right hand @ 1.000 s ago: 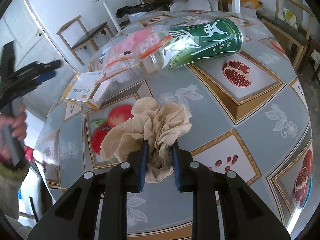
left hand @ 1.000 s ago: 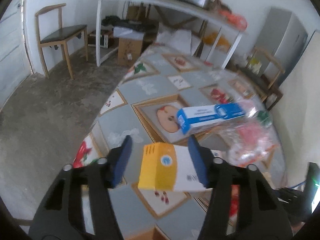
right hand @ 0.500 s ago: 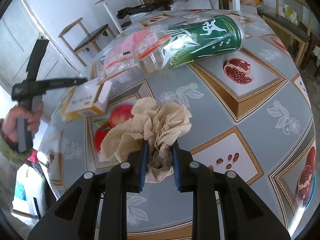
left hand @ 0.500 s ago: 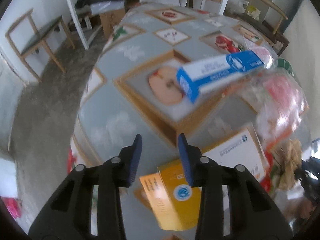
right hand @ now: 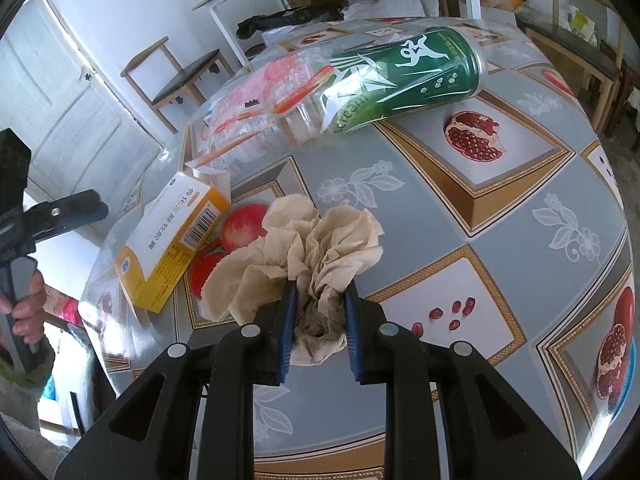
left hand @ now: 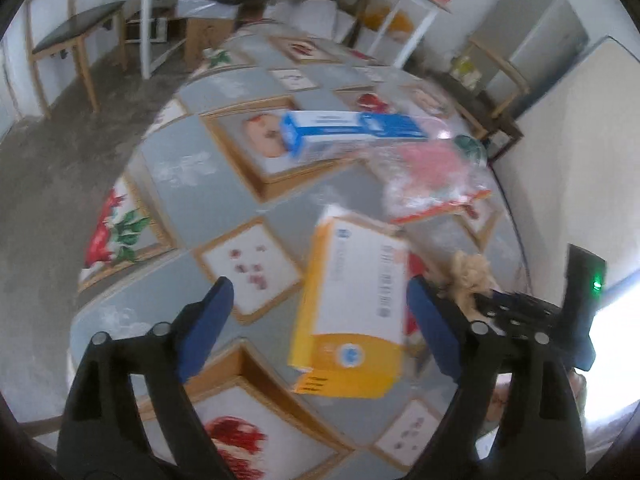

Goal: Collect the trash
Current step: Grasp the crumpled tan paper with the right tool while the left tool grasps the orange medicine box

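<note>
The left gripper (left hand: 320, 320) has just been opening and its jaws stand wide, pads touching nothing. Between them, in the lower middle of the left view, the yellow box (left hand: 352, 312) lies flat on the table (left hand: 180, 168), close to the right pad and well clear of the left one. In the right view the same box (right hand: 172, 240) sits at middle left, close to the table's left edge, with the left gripper (right hand: 76, 210) level beyond that rim and a hand (right hand: 24, 312) on its handle at the far left.

The right gripper (right hand: 320, 312) is clamped on the crumpled napkin (right hand: 304, 248) in the lower middle of its frame; the paper fans out above the pads and touches the box's near corner region.

In the upper middle of the right view a green can (right hand: 408, 84) lies on its side, partly under a clear wrapper (right hand: 260, 100). In the left view a blue box (left hand: 348, 136) lies at upper middle.

Bare cloth lies open at the right of the right view up to the rim, and at the left of the left view.
</note>
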The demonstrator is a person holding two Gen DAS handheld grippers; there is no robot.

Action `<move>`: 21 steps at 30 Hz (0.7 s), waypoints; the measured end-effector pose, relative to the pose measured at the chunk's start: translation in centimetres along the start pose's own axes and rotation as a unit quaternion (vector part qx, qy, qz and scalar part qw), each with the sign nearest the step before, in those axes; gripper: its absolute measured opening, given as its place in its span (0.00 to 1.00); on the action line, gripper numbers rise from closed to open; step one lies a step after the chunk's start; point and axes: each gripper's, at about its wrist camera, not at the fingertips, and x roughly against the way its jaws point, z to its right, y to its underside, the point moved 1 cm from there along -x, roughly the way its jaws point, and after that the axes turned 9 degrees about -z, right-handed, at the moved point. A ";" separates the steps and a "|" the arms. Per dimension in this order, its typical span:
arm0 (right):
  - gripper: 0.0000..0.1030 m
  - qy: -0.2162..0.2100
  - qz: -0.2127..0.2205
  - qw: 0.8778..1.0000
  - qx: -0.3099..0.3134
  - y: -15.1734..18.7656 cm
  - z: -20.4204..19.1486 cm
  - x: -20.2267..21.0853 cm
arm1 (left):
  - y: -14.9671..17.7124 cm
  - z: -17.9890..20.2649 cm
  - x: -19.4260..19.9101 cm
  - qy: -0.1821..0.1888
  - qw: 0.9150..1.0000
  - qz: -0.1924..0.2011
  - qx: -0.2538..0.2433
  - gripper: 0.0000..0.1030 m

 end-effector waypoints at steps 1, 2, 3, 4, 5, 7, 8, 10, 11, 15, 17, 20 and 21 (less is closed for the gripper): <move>0.22 0.000 0.000 1.000 0.000 0.0 0.0 0.0 | 0.0 0.7 -0.4 -0.002 1.000 -0.006 -0.007 0.85; 0.22 0.000 0.000 1.000 0.000 0.0 0.0 0.0 | 0.1 1.2 -0.8 -0.008 1.000 -0.012 -0.015 0.87; 0.22 0.000 0.000 1.000 0.000 0.0 0.0 0.0 | 0.2 1.9 -1.5 -0.020 0.999 -0.021 -0.028 0.87; 0.22 -0.001 0.000 1.000 0.000 0.0 0.0 0.0 | 0.3 2.4 -2.1 -0.032 0.998 -0.030 -0.039 0.87; 0.22 -0.001 0.000 1.000 -0.001 0.0 0.1 0.0 | 0.5 3.0 -2.9 -0.047 0.997 -0.041 -0.050 0.87; 0.22 -0.001 -0.001 1.000 0.000 0.0 0.0 0.0 | 0.4 3.9 -4.1 -0.085 0.992 -0.056 -0.074 0.87; 0.22 -0.001 -0.002 1.000 0.000 0.0 0.0 0.0 | 0.7 4.4 -4.6 -0.102 0.989 -0.058 -0.089 0.87; 0.22 0.000 -0.002 1.000 0.002 0.0 0.0 0.0 | 1.2 5.0 -5.1 -0.124 0.985 -0.060 -0.106 0.87; 0.22 0.000 -0.002 1.000 0.002 -0.1 0.0 0.0 | 1.2 4.9 -5.2 -0.130 0.984 -0.060 -0.109 0.87; 0.22 -0.001 -0.002 1.000 0.002 -0.1 0.0 -0.1 | 1.9 5.1 -5.6 -0.142 0.983 -0.061 -0.101 0.85; 0.22 -0.001 -0.002 1.000 0.002 -0.1 0.0 0.0 | 2.1 5.0 -5.9 -0.139 0.984 -0.067 -0.089 0.69; 0.22 0.000 -0.002 1.000 0.003 -0.1 0.0 0.0 | 2.9 4.6 -5.7 -0.131 0.987 -0.074 -0.056 0.68; 0.22 0.000 -0.002 1.000 0.003 0.0 0.0 0.0 | 3.1 4.7 -5.6 -0.130 0.987 -0.075 -0.052 0.68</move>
